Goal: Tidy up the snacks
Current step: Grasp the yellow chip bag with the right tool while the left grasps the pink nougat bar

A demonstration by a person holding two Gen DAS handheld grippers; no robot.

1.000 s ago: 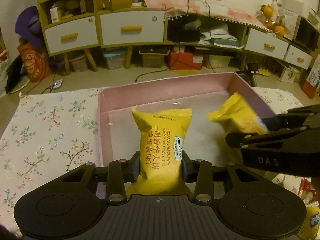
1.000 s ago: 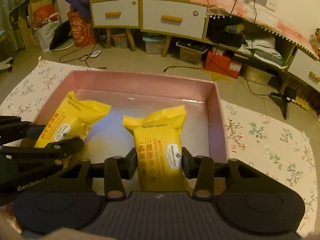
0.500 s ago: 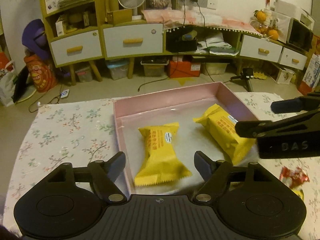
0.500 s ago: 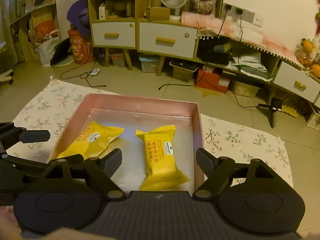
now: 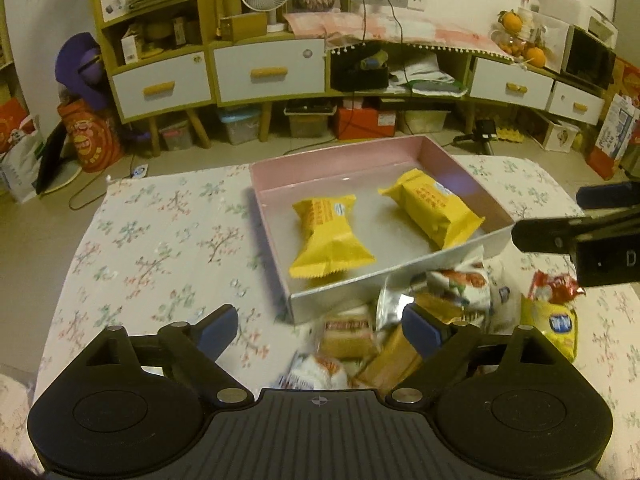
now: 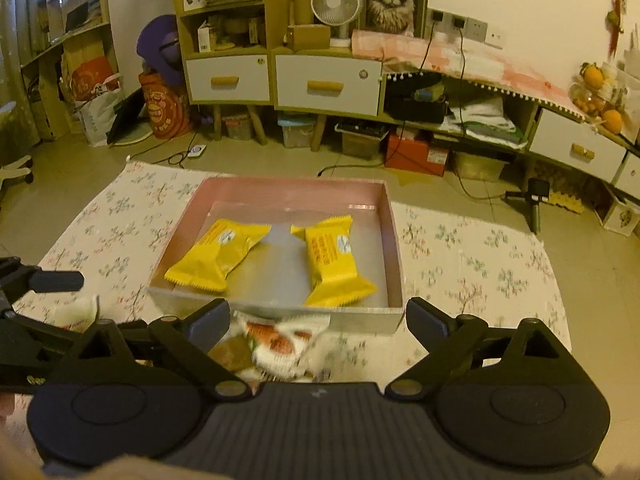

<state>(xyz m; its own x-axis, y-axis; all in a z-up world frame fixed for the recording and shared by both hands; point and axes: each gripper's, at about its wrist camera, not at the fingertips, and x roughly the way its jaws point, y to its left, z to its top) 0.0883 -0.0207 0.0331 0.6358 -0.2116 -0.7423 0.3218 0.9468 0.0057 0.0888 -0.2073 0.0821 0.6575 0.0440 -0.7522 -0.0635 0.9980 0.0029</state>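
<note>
Two yellow snack packs lie side by side in a pink box [image 5: 440, 152] on the flowered cloth: one on the left [image 5: 326, 236] and one on the right [image 5: 432, 210]. The right wrist view shows the same pink box [image 6: 394, 240] with the left pack [image 6: 220, 254] and the right pack [image 6: 332, 266]. My left gripper [image 5: 320, 326] hangs above the loose snack pile [image 5: 400, 332] in front of the box, jaws still opening, nothing between them. My right gripper [image 6: 318, 316] is also pulled back, jaws opening and empty, over a white and orange packet [image 6: 280, 340].
More loose packets lie near the box's front edge, among them a yellow bag [image 5: 554, 326] and a red wrapper [image 5: 554, 284]. The flowered cloth [image 5: 160, 248] spreads left of the box. Cabinets, drawers and storage boxes stand across the floor behind.
Both grippers let go of the yellow packs, which now lie in the box. Both jaws spread wide, and both grippers drew back and up, bringing the loose snack pile into view.
</note>
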